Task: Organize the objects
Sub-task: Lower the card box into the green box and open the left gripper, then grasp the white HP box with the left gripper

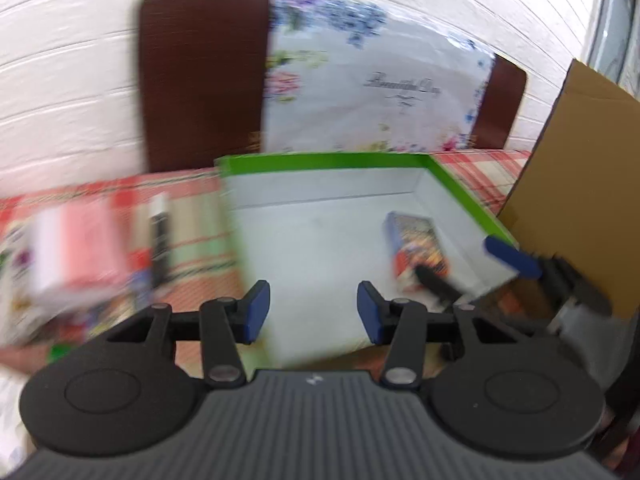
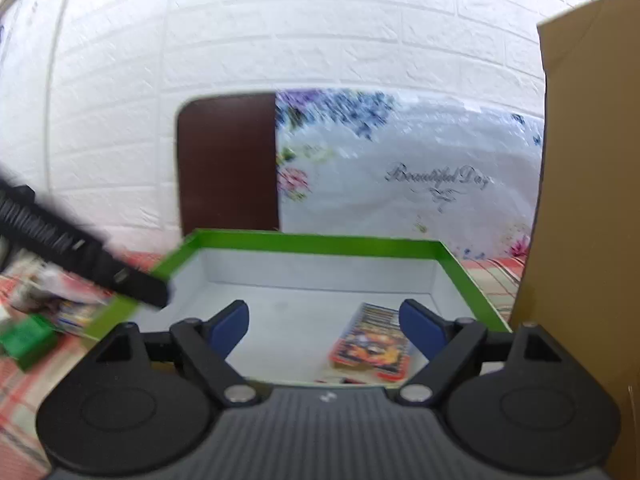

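Observation:
A green-rimmed box (image 1: 320,159) with a white inside lies open on the checked tablecloth (image 1: 192,216). A small colourful pack (image 1: 416,240) lies flat in its right half. My left gripper (image 1: 313,314) is open over the box's near left part, with nothing between its blue pads. My right gripper (image 2: 324,330) is open over the near edge of the box (image 2: 320,242). The pack (image 2: 372,340) lies on the floor of the box below it, close to the right pad and not gripped. In the left wrist view the right gripper (image 1: 452,256) reaches in from the right, just above the pack.
Blurred loose items lie left of the box: a pink-and-white carton (image 1: 76,252), a black-and-white stick (image 1: 160,240) and a green block (image 2: 26,340). A tall cardboard box (image 1: 580,184) stands hard against the right side. A brown chair (image 1: 204,76) and a floral bag (image 1: 376,80) are behind.

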A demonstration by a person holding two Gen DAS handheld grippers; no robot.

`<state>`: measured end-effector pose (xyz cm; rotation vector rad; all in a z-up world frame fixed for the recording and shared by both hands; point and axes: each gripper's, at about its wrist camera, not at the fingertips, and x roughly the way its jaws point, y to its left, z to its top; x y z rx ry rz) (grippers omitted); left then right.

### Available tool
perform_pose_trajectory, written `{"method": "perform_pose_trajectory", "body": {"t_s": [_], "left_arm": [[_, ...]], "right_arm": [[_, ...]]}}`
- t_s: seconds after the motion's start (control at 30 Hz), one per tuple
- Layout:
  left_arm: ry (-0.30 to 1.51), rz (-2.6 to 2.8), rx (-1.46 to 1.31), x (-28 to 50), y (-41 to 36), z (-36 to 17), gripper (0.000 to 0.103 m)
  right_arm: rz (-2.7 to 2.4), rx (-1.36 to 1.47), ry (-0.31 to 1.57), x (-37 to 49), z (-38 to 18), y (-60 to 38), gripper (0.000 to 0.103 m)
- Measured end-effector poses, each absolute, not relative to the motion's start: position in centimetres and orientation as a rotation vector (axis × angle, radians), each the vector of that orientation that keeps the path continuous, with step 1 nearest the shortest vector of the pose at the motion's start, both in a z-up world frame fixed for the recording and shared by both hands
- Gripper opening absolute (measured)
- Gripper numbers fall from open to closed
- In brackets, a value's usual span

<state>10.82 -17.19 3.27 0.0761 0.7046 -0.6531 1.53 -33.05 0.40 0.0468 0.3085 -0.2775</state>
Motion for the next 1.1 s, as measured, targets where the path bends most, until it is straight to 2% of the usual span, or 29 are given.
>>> {"method": "perform_pose_trajectory", "body": {"t_s": [0.17,0.37,0.53,0.57,0.63,0.8,0.83,0.9,0.97,1.1], "left_arm": [[0.740,-0.525,0.012,8.3,-8.4,2.3,0.050],[0.779,-0.334,-0.106,7.0,1.2,0.6,0.050],[0.716,-0.228,-0.160,8.3,6.9,1.2,0.050],[0.699,-0.217,-0.160,8.9,7.7,1.4,0.054],[0.674,-0.195,-0.145,10.4,9.0,1.5,0.061],[0.668,-0.247,-0.124,14.5,10.2,1.0,0.061],[0.681,-0.264,-0.129,15.3,10.3,0.6,0.060],[0.723,-0.303,-0.143,16.5,9.9,-0.4,0.058],[0.769,-0.348,-0.165,17.2,9.3,-1.6,0.051],[0.763,-0.357,-0.206,16.3,8.6,-1.8,0.050]], "right_arm": [[-0.094,0.052,0.289,1.2,1.7,-29.2,0.085],[0.148,0.059,0.454,3.5,-0.2,-21.7,0.082],[0.268,-0.002,0.539,5.1,-1.1,-15.6,0.080],[0.290,-0.015,0.549,5.3,-1.1,-14.6,0.080],[0.336,-0.036,0.577,6.2,-1.2,-12.9,0.080],[0.399,-0.089,0.641,9.1,-2.3,-9.2,0.076],[0.409,-0.085,0.655,9.8,-2.5,-8.7,0.076],[0.422,-0.080,0.691,11.4,-3.0,-7.8,0.067],[0.421,-0.070,0.723,12.9,-3.7,-7.3,0.061],[0.374,-0.024,0.740,13.8,-4.3,-8.3,0.062]]}}
